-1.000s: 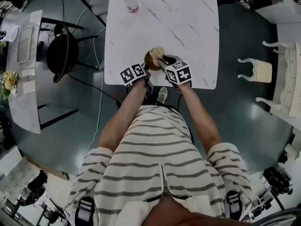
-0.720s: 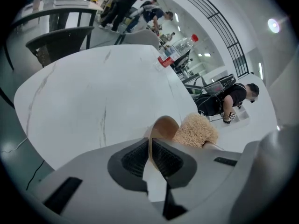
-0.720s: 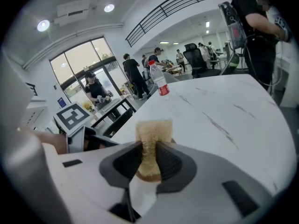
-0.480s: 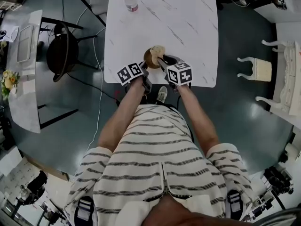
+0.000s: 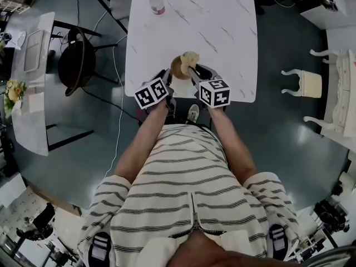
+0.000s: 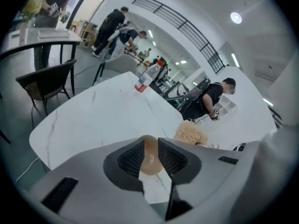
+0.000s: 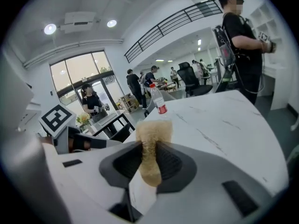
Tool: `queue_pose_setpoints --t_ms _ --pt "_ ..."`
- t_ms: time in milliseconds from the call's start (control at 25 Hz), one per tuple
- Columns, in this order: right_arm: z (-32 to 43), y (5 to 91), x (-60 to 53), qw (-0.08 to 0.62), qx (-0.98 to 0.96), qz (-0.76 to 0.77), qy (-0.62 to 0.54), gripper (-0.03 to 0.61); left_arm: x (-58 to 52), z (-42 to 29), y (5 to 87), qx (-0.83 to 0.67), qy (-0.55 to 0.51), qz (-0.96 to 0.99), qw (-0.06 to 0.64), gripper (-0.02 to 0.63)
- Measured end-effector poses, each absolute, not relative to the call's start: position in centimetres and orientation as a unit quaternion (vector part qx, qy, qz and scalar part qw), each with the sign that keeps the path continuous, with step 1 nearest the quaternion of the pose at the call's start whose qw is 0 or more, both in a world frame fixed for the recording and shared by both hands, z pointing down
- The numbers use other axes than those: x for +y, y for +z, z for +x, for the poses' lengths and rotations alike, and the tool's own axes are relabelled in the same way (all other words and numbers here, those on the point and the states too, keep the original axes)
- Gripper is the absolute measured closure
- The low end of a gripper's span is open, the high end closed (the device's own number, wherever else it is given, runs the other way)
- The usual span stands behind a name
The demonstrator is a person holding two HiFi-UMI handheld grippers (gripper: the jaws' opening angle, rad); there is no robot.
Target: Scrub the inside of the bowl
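Tableside, left hand-held gripper [image 6: 150,146] clamping bowl [image 6: 150,164], right hand-held gripper [image 7: 148,154] clamping scrubber [image 7: 153,133]

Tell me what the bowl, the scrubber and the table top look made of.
The bowl: tan, smooth, slight sheen, perhaps wood or plastic. The scrubber: pale, coarse tangled fibres, likely loofah or similar. The table top: white, glossy, grey veins, marble or a marble-look slab.

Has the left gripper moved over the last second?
Yes. In the head view the left gripper has pulled back toward the person; its marker cube now overhangs the table's near edge.
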State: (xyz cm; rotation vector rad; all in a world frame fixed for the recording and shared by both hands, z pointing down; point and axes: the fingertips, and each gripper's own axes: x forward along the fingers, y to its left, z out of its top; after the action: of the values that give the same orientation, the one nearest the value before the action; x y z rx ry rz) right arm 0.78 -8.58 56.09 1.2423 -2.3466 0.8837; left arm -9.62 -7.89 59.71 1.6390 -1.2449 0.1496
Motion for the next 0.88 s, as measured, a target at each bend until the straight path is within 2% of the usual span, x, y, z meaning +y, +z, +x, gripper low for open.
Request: queue_pose_setpoints --t_ms 440,880 --pt "0.4 44.6 -7.7 0.106 -0.853 0.477 0.183 0.480 -8.1 -9.9 47.4 -0.544 0.025 0.775 0.320 0.581" --pt "-0.4 35.0 -6.6 0.022 -0.869 0.483 0.109 0.480 -6.2 -9.2 35.6 -0.553 -0.003 0.823 0.126 0.607"
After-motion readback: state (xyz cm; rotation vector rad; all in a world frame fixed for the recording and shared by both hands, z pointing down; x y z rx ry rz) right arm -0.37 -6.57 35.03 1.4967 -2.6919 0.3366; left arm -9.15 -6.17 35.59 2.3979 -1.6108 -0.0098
